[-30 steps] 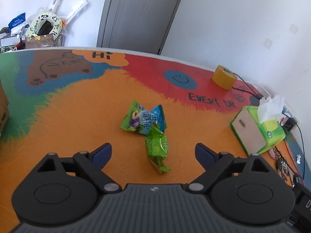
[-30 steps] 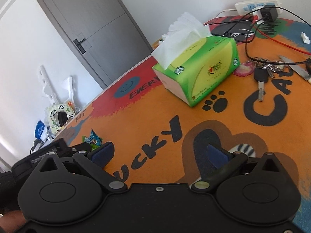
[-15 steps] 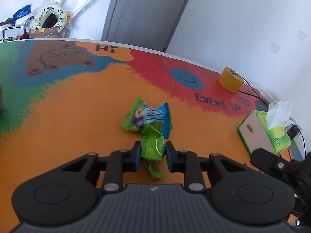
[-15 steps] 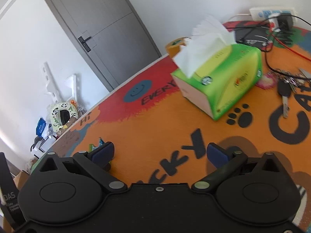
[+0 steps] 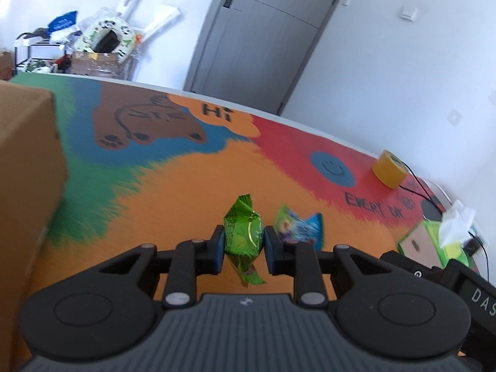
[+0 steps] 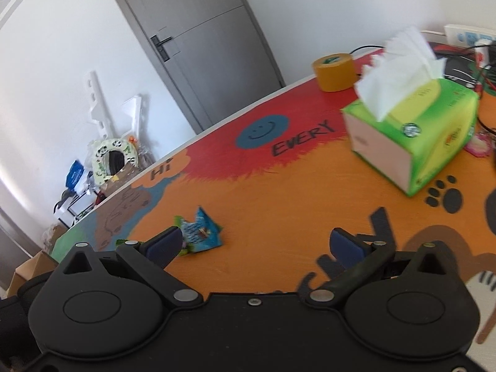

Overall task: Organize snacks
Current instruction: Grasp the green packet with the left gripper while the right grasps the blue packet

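Note:
My left gripper (image 5: 243, 249) is shut on a green snack packet (image 5: 243, 235) and holds it above the colourful table mat. A blue snack packet (image 5: 305, 229) lies on the mat just right of it, with a second green-edged packet half hidden behind the right finger. The blue packet (image 6: 203, 232) also shows in the right wrist view, close to the left finger (image 6: 164, 243). My right gripper (image 6: 255, 246) is open and empty above the orange part of the mat.
A cardboard box (image 5: 28, 167) stands at the left. A green tissue box (image 6: 412, 136) and a yellow tape roll (image 6: 333, 71) sit at the right, with cables and a power strip (image 6: 465, 34) behind. The table's far edge faces a grey door.
My left gripper closed on the green packet and lifted it, moving left towards the cardboard box. My right gripper swung left, bringing the blue packet into its view.

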`<state>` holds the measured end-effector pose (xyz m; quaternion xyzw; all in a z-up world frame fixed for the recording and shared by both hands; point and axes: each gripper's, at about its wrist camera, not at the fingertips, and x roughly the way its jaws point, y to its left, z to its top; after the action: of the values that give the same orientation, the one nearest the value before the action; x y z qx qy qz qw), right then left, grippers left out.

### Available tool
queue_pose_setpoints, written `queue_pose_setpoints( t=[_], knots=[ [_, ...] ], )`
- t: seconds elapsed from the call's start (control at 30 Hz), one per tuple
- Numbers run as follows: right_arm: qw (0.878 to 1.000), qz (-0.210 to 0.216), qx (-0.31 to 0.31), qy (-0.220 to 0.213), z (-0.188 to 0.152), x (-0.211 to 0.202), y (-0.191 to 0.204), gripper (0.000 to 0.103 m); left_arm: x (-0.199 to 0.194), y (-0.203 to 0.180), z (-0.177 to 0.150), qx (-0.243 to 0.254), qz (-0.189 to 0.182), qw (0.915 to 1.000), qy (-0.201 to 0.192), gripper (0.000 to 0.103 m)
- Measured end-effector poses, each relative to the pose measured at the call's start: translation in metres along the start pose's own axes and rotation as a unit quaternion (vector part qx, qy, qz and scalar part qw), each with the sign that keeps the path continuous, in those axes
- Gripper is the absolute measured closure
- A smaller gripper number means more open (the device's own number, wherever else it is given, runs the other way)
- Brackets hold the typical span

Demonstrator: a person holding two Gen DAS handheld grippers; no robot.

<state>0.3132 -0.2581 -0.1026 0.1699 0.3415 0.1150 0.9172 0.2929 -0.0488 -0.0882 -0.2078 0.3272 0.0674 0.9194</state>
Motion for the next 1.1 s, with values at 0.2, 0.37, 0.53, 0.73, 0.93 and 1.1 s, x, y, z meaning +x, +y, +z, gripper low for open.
queue_pose_setpoints(
  t=[0.2, 0.37, 0.53, 0.73, 0.93, 1.1],
  knots=[
    [1.0, 0.005, -0.022, 0.012, 0.003, 0.017, 0.017, 0.0, -0.007, 0.017, 0.011, -0.015, 0.008, 0.9998, -0.012, 0.078],
    [0.999, 0.003, -0.039, 0.028, 0.002, 0.034, 0.03, 0.0, -0.008, 0.026, 0.018, -0.025, 0.008, 0.9995, -0.018, 0.078],
    [0.997, -0.009, -0.06, 0.042, 0.0, 0.052, 0.047, 0.0, -0.002, 0.034, 0.024, -0.027, 0.014, 0.9994, -0.015, 0.078],
    [0.995, -0.022, -0.08, 0.048, -0.001, 0.069, 0.063, 0.0, 0.003, 0.044, 0.025, -0.031, 0.018, 0.9993, -0.011, 0.078],
    [0.99, -0.046, -0.123, 0.05, -0.008, 0.08, 0.079, 0.027, 0.01, 0.053, 0.025, -0.041, 0.026, 0.9988, -0.001, 0.078],
    [0.988, -0.043, -0.139, 0.044, -0.014, 0.065, 0.078, 0.067, 0.002, 0.051, 0.021, -0.039, 0.018, 0.9991, -0.001, 0.078]
  ],
)
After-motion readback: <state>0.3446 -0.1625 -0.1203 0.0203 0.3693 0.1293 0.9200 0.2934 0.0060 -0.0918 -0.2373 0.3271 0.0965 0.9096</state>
